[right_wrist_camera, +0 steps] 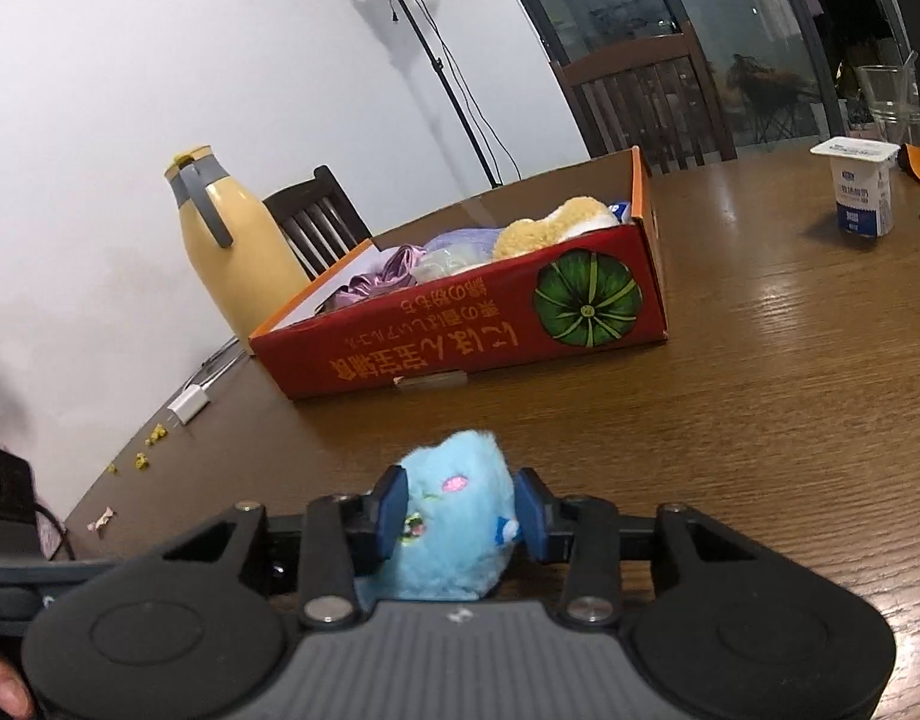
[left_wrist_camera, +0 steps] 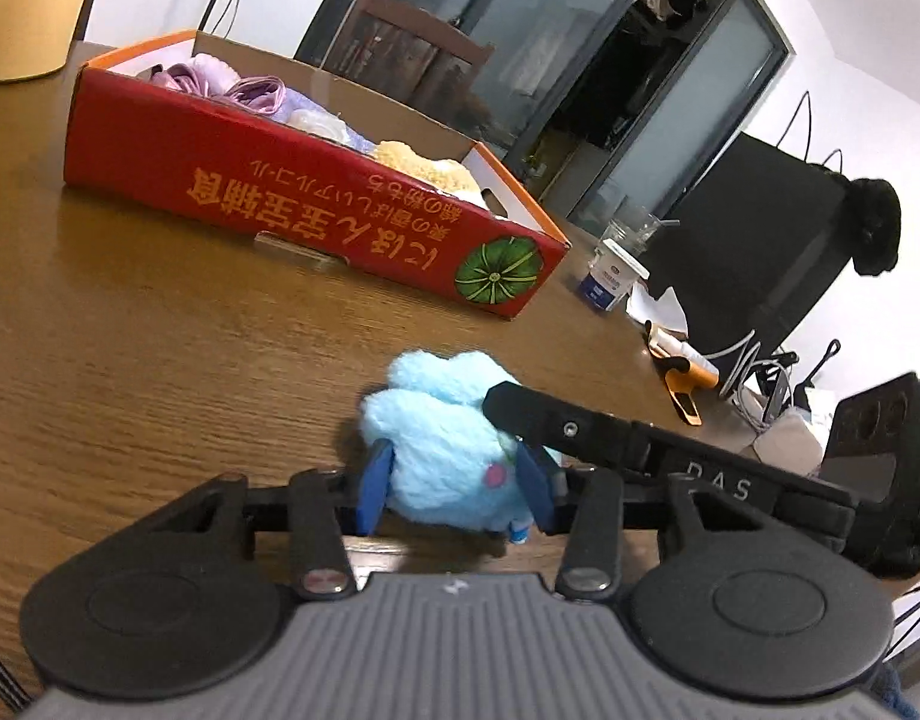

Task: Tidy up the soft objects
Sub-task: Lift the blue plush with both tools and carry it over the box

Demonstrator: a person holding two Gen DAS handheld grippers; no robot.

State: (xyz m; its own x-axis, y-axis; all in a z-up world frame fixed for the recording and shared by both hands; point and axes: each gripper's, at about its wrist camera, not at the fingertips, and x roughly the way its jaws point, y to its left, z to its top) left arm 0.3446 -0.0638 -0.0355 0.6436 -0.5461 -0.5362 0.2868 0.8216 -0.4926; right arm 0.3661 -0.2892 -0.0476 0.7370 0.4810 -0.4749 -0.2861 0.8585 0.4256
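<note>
A light blue plush toy (left_wrist_camera: 442, 444) (right_wrist_camera: 454, 516) is held low over the wooden table, between the blue pads of both grippers. My left gripper (left_wrist_camera: 454, 480) is shut on one end of it. My right gripper (right_wrist_camera: 460, 516) is shut on the other end, and its black finger shows in the left wrist view (left_wrist_camera: 556, 420). A red cardboard box (left_wrist_camera: 316, 204) (right_wrist_camera: 472, 330) stands farther back on the table. It holds a purple satin cloth (left_wrist_camera: 244, 90) (right_wrist_camera: 376, 282), a pale lilac piece (right_wrist_camera: 460, 246) and a tan plush (left_wrist_camera: 424, 171) (right_wrist_camera: 556, 222).
A yogurt cup (left_wrist_camera: 613, 279) (right_wrist_camera: 862, 189) and a glass (right_wrist_camera: 889, 93) stand right of the box. A yellow jug (right_wrist_camera: 232, 240) stands at the table's left edge. A black monitor (left_wrist_camera: 760, 240), cables and an orange tool (left_wrist_camera: 685, 381) lie at the right. Chairs stand behind the table.
</note>
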